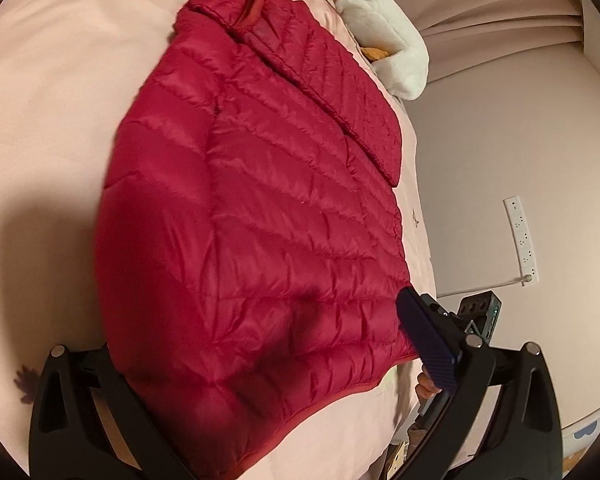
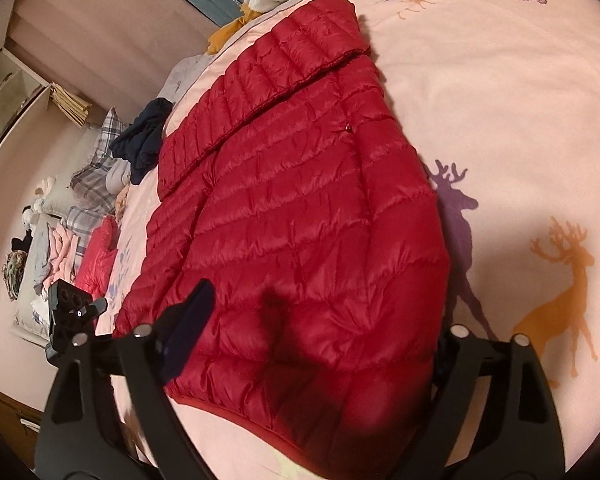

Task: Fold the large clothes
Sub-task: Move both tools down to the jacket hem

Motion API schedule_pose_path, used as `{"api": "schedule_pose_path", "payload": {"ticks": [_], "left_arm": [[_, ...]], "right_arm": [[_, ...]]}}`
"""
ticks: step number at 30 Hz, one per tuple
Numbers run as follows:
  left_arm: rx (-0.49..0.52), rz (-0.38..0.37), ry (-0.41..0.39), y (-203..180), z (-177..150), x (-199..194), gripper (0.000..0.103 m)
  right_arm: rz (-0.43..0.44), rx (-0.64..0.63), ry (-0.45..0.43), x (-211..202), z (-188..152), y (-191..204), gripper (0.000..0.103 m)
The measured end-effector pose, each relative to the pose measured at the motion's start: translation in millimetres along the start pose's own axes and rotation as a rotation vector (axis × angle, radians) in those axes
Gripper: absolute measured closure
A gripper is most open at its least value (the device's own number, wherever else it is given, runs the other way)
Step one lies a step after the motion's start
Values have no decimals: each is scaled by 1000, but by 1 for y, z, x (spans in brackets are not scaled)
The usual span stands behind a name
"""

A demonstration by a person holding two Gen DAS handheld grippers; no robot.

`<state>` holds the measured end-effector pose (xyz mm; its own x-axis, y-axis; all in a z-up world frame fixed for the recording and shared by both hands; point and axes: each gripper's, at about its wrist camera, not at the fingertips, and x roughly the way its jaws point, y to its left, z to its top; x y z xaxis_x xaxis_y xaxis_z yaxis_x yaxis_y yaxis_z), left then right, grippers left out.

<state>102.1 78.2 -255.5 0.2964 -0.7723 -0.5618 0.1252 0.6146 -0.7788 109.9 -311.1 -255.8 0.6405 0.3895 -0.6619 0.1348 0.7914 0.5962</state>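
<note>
Jacket flat on bed, long axis running away from both tools, hem nearest. Left tool and right tool both spread apart, straddling hem corners, nothing clamped. Equally near.

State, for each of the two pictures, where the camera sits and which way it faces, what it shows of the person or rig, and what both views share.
Left wrist: rides the left hand-held gripper, looking down along its open fingers at the red jacket on the pink bed; the right hand-held gripper and a bit of hand show.
Right wrist: rides the right hand-held gripper, facing the same jacket, hem nearest; the left hand-held gripper's finger shows at left.
Shared: jacket, bed, white plush toy.
</note>
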Motion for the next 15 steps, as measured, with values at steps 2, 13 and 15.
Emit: {"api": "schedule_pose_path", "payload": {"ticks": [2,13,15], "left_arm": [[-3,-1,-3,-2,1,3,2],[-30,44,-55,5,1,-1,20],[-38,63,-56,8,2,0,33]], "right_arm": [[2,14,-1,2,1,-2,24],[-39,-5,-24,5,-2,-5,58],[-53,-7,-25,5,-2,-6,66]]}}
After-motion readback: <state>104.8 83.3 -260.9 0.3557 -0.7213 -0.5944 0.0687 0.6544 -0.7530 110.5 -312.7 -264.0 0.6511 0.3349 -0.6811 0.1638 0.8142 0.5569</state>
